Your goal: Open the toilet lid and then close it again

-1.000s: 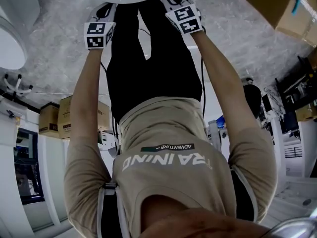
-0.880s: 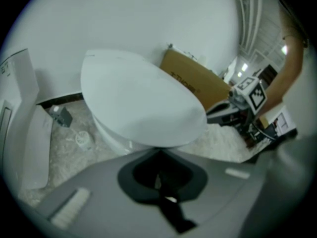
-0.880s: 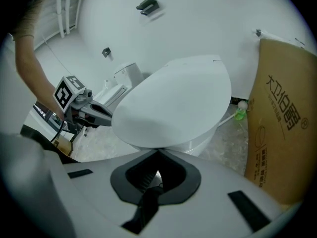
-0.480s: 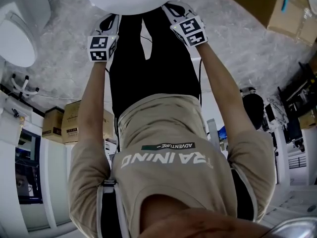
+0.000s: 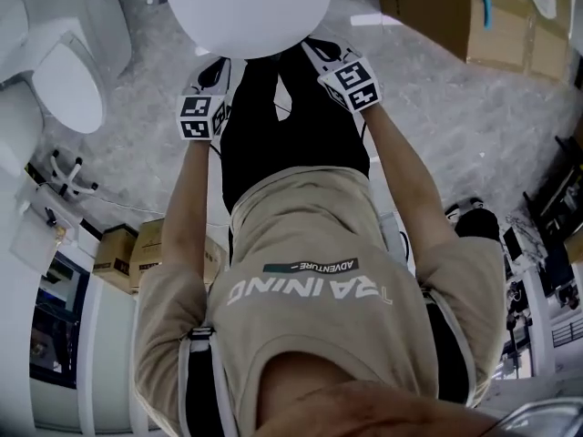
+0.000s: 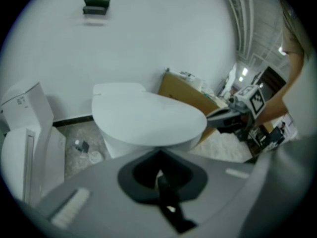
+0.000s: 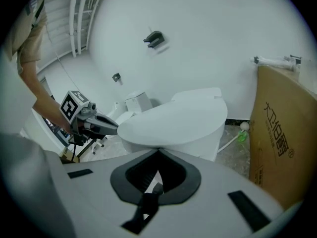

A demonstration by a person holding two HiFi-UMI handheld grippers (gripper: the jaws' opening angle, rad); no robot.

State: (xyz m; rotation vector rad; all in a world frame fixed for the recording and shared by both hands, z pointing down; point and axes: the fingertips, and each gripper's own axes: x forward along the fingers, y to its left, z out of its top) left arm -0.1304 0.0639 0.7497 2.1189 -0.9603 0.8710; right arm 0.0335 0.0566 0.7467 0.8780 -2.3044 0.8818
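The white toilet (image 6: 148, 119) stands against the wall with its lid (image 5: 244, 5) down flat. My left gripper (image 5: 217, 67) is at the lid's near edge on the left, and my right gripper (image 5: 315, 49) is at the near edge on the right. Both are shut with nothing between the jaws. In the left gripper view my own jaws (image 6: 158, 152) close together just short of the bowl's front, and the right gripper (image 6: 224, 118) points at the lid's rim. In the right gripper view the left gripper (image 7: 96, 124) points at the rim from the other side. Whether either tip touches the lid is unclear.
A second white toilet (image 5: 68, 85) stands to the left. Large cardboard boxes (image 5: 455, 12) stand close on the right, also seen as a tall box (image 7: 282, 148). Small boxes (image 5: 137, 253) sit behind me. A green-ended brush (image 7: 241, 135) lies on the marbled floor (image 5: 455, 126).
More of the lid and floor has come into the head view, and both grippers sit slightly lower in the frame. They stay at the lid's near edge. The lid stays down.
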